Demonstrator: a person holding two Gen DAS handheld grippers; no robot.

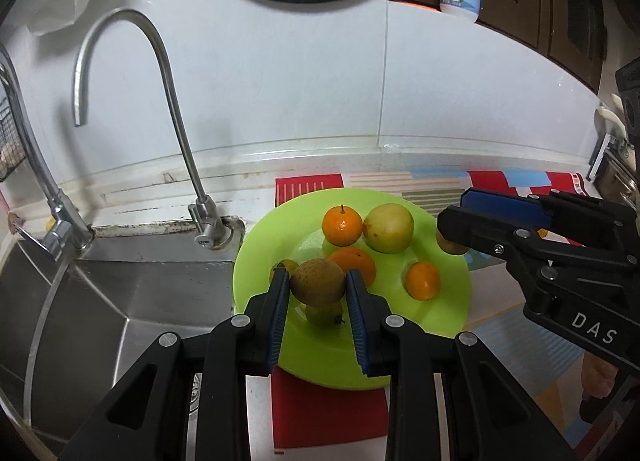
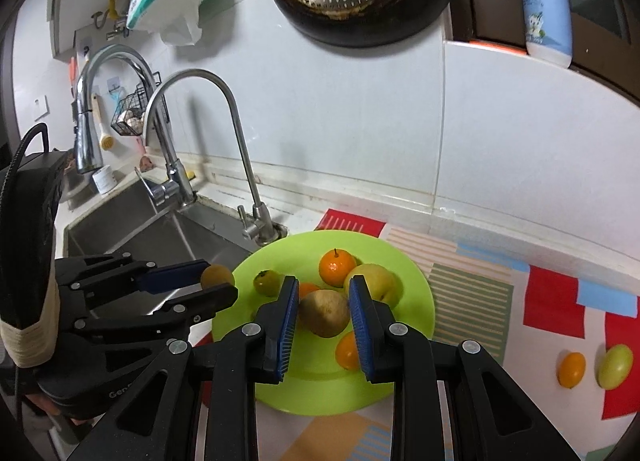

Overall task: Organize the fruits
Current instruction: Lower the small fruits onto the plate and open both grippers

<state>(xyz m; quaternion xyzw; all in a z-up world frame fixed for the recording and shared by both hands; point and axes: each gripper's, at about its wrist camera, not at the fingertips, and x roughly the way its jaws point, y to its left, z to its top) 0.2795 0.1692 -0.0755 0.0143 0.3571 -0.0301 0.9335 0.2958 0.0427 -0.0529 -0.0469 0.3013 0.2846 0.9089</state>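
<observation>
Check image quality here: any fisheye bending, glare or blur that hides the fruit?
Left wrist view: strong barrel distortion bows the counter edge; round lime-green plastic plate and the brown fruit in the left gripper stay sharp. Right wrist view: same bending, dark corners, soft sheen on the curved steel faucet, no blur.
</observation>
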